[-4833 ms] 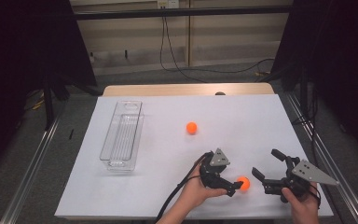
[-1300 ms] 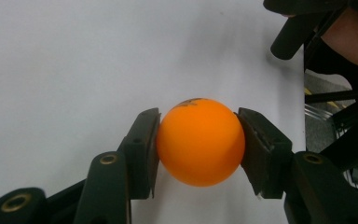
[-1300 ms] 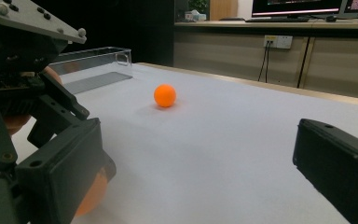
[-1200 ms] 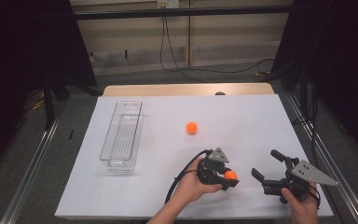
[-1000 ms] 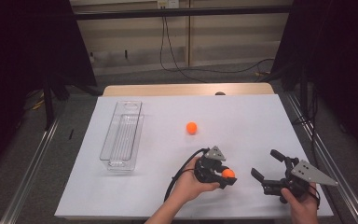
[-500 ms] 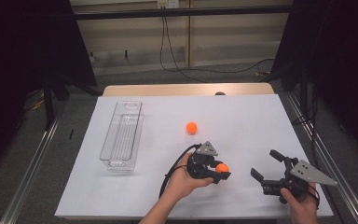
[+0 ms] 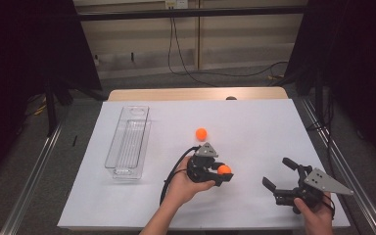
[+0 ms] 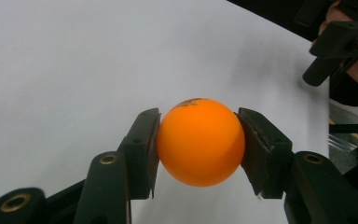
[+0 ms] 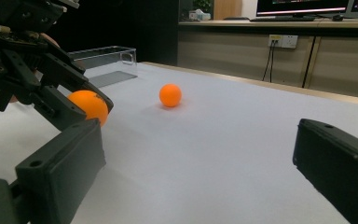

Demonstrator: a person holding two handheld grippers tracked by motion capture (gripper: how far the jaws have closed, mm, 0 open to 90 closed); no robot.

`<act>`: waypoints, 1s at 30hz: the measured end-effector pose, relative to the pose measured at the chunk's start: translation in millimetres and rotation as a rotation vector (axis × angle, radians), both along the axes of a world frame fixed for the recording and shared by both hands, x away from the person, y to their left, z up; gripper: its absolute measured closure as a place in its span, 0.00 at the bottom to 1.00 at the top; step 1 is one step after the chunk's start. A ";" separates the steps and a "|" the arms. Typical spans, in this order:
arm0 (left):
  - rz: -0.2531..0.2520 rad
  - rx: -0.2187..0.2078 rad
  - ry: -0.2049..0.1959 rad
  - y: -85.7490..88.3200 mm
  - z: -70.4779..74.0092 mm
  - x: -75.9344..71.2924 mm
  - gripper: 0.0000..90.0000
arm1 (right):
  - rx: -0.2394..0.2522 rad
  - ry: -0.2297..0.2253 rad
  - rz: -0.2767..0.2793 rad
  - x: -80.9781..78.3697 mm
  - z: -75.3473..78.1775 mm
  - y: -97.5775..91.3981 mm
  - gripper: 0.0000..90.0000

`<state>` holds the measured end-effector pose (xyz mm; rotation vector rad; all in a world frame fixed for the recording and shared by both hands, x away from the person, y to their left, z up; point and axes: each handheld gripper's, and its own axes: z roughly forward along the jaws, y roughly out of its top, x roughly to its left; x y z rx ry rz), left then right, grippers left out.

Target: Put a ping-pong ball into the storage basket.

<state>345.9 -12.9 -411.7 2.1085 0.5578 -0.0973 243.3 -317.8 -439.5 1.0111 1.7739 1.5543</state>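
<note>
Both tongs are over the white counter (image 7: pixel 254 122). My left tongs (image 7: pixel 223 175) are clenched on an orange ball (image 7: pixel 224 170), one pad on each side of its middle, as the left gripper view shows close up (image 8: pixel 199 141). The ball I hold is well to the right of the clear tray (image 7: pixel 127 142) and is lifted a little off the counter. My right tongs (image 7: pixel 280 176) are spread wide with nothing between them, farther right of the tray than the ball. A second orange ball (image 7: pixel 201 133) lies on the counter, between the tray and my left tongs but a bit farther back. I think the ball is very light, smooth and round, so it could slip or pop out. Holding it across its widest part is best, with a soft squeeze, since a hard one might dent it. There is a dark mark on top of the ball, but I cannot read it. The tray is see-through, so its inside is hard to make out.
</note>
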 end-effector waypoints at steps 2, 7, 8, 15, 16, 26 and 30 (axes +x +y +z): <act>0.004 -0.004 0.005 1.5 0.4 0.6 0.56 | 0.000 -0.001 -0.002 -0.3 0.1 0.1 0.02; 0.021 -0.002 0.007 7.0 1.3 3.3 0.56 | 0.002 0.002 -0.003 -0.5 0.1 -0.5 0.02; 0.022 0.002 0.004 7.7 1.3 3.9 0.56 | 0.002 0.002 -0.003 -0.6 0.2 -0.4 0.02; 0.037 0.006 -0.008 14.4 4.9 6.1 0.56 | -0.003 0.000 0.002 -0.3 0.2 1.2 0.02; 0.039 0.002 -0.011 14.9 5.0 6.4 0.56 | -0.003 0.001 0.003 0.0 0.1 1.6 0.02; 0.058 0.008 -0.023 23.2 7.9 9.3 0.56 | -0.014 0.012 0.008 1.6 -0.5 2.1 0.02; 0.067 0.005 -0.026 27.2 8.4 11.8 0.56 | -0.013 0.012 0.006 2.1 -0.6 3.2 0.02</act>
